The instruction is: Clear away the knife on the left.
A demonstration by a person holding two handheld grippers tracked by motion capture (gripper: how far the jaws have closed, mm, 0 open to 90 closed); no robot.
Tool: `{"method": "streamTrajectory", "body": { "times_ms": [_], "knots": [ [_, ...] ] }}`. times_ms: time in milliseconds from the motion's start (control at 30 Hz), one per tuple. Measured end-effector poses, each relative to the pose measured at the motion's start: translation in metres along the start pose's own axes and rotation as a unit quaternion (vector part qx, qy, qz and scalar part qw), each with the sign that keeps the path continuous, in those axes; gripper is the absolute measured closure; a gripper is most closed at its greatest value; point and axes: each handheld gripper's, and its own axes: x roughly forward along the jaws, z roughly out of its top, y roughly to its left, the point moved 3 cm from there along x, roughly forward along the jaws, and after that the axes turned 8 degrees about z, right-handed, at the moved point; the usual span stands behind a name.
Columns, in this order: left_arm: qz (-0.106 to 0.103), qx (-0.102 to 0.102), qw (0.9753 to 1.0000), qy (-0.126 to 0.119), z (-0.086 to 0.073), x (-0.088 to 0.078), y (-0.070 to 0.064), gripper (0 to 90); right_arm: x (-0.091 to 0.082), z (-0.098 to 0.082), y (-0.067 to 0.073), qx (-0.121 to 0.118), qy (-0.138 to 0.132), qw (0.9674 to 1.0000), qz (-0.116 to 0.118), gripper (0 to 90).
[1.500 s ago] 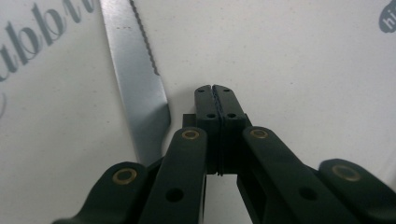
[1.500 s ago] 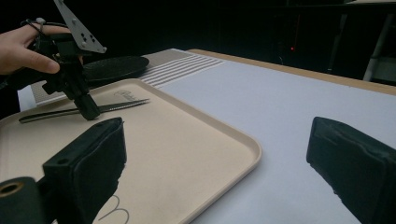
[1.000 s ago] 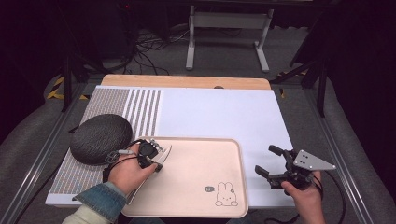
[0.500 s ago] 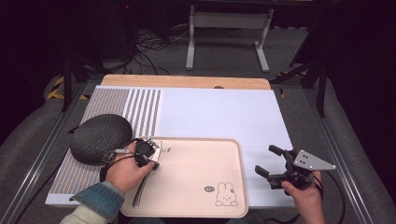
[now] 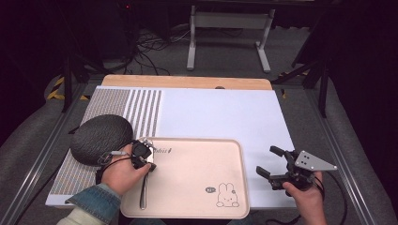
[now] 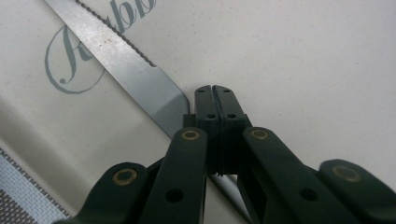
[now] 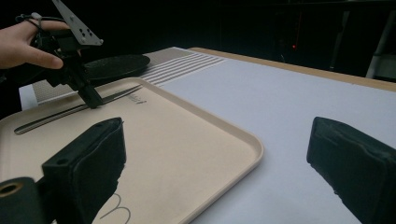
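Observation:
A table knife [image 5: 143,190] lies on the beige tray [image 5: 197,180] near its left rim, handle toward me, serrated blade [image 6: 135,79] beside the printed lettering. My left gripper [image 5: 149,164] points down at the knife, jaws shut together with nothing seen between them [image 6: 215,93]; the blade passes beside and under them. The right gripper view shows that gripper's tips [image 7: 93,100] down at the knife [image 7: 70,112]. My right gripper [image 5: 267,160] hovers open just right of the tray, above the white mat, its jaws [image 7: 217,140] wide apart and empty.
A dark grey round dome [image 5: 101,138] sits on the striped part of the white mat [image 5: 225,112], touching the tray's left corner area. A rabbit drawing [image 5: 226,194] marks the tray's near right. Beyond the mat runs a wooden table edge [image 5: 187,82].
My left hand has shifted slightly toward me and lower, and the knife now lies flatter along the tray's left side. The right gripper has stayed put.

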Motion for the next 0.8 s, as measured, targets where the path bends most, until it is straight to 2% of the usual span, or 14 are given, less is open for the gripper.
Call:
{"method": "streamTrajectory", "body": {
  "times_ms": [200, 767, 800],
  "knots": [
    [-0.002, 0.01, 1.0, 0.0, -0.009, -0.003, -0.002, 90.0, 0.0, 0.0, 0.0, 0.0, 0.0, 1.0, 0.0, 5.2],
    [-0.016, 0.007, 0.9998, 0.003, -0.026, -0.009, -0.007, 90.0, 0.001, 0.0, 0.001, 0.0, 0.003, 1.0, 0.0, 5.2],
    [-0.015, 0.013, 0.9998, 0.005, -0.028, -0.01, -0.006, 90.0, 0.001, 0.0, 0.001, 0.001, 0.002, 1.0, 0.0, 5.2]
  ]
}}
